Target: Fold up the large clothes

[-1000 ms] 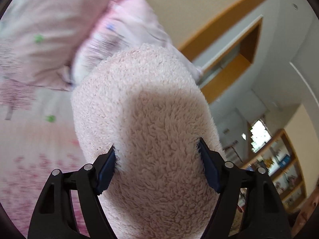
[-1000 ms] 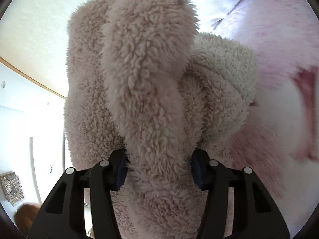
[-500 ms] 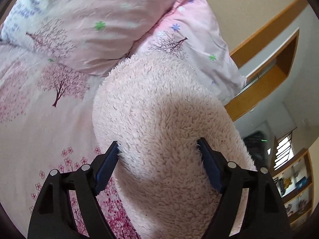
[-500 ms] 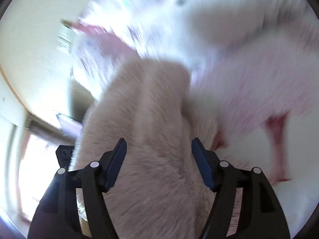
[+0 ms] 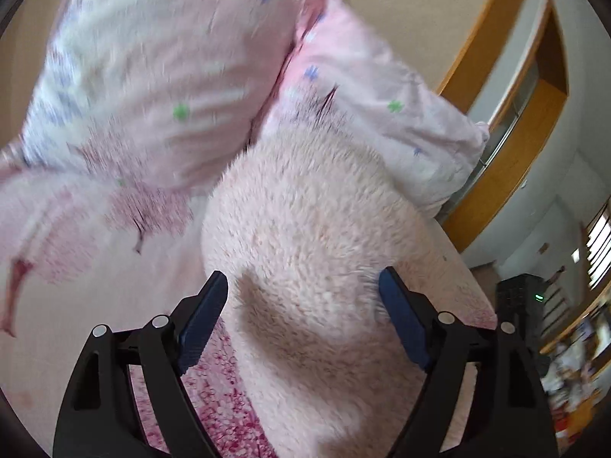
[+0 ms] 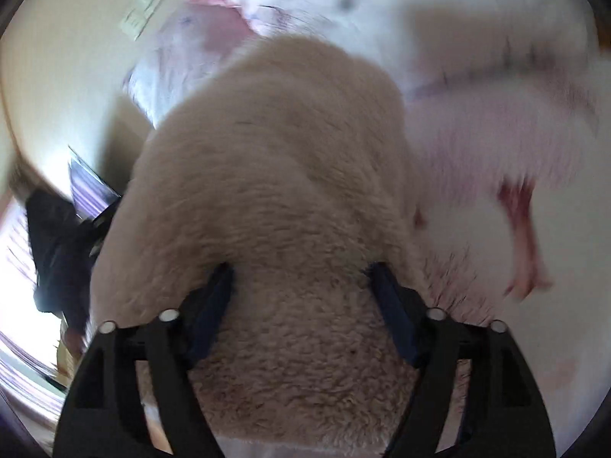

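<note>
Two grippers are clamping the fleece garment (image 5: 305,236): we are finding the left gripper (image 5: 303,299) and right gripper (image 6: 301,286) each pinching thick, fluffy pale-pink folds above the floral bedsheet (image 5: 95,267), near the pillows (image 5: 152,76).

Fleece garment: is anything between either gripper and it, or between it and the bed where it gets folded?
Nothing visible. The fleece garment already fills both the left gripper and the right gripper. Below it lies bare floral bedspread; the pillows sit farther back, beyond the garment.
</note>
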Motion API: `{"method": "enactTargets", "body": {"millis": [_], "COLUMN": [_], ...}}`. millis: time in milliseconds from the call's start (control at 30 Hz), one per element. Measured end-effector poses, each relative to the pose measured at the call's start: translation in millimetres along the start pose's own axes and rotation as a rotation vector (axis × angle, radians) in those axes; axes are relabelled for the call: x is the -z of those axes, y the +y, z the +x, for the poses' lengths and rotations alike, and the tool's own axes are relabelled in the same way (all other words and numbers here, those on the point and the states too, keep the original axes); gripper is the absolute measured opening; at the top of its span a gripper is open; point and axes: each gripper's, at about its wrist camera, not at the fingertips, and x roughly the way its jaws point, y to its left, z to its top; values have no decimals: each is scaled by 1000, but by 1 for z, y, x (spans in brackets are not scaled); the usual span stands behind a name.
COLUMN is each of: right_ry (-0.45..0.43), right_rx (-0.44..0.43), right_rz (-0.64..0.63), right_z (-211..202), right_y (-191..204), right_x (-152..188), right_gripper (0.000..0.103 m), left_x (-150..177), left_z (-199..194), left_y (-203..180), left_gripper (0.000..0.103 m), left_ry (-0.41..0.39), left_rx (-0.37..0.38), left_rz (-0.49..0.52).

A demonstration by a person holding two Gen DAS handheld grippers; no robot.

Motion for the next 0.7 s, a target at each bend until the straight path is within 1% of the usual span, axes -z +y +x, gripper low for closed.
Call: {"method": "enactTargets", "body": {"millis": [67,100,167,200,233,267,300,333,367,433,467,500,533,567,600,633,700], "right_ry": [-7,-9,-20,-26,-32,-35,-47,-82,-134,-223,-243,-238,-211,-175,-126,-83,-98], "right_rx": [17,25,43,51,57,65,81,99,109,127,127,120,119,141,174,179,148], "right_rz": [-7,-20,-44,-51,-59,-69,-79,-99,-122,-171,-189,-205,-220,-228,-230,-220,-189], "right_z": [-3,-5,-8,-8,-12,-14,-18,-26,-38,-58,-62,-61,-55,-46,-32,-18,-7], "right_y": [0,0,5,7,5,6,8,11,19,32,37,41,43,41,39,31,18], "right_x": [1,2,4,6,9,11,12,14,16,17,17,18,18,21,21,23,22], "right_gripper": [75,75,76,76,78,79,79,76,67,58,57,55,54,50,49,49,51], "left_x": [7,10,20,24,29,32,40,45,48,45,43,42,42,42,43,45,52], "left_z": [-24,-30,-40,-39,-31,-20,-2,4,6,5,6,7,8,8,9,11,19], "left_y": [-26,-34,-60,-69,-76,-79,-80,-81,-81,-80,-79,-78,-77,-76,-76,-78,-82], "left_gripper": [82,82,85,86,86,86,87,93,94,94,95,96,97,98,99,100,102], "left_ry": [-76,-92,-115,-105,-64,-12,69,71,56,62,66,66,66,68,66,68,66], "left_rx": [2,-1,-27,-45,-67,-89,-115,-124,-140,-131,-126,-128,-130,-125,-126,-134,-182], "left_rz": [102,136,241,274,307,331,359,372,386,371,365,368,370,369,370,380,423]}}
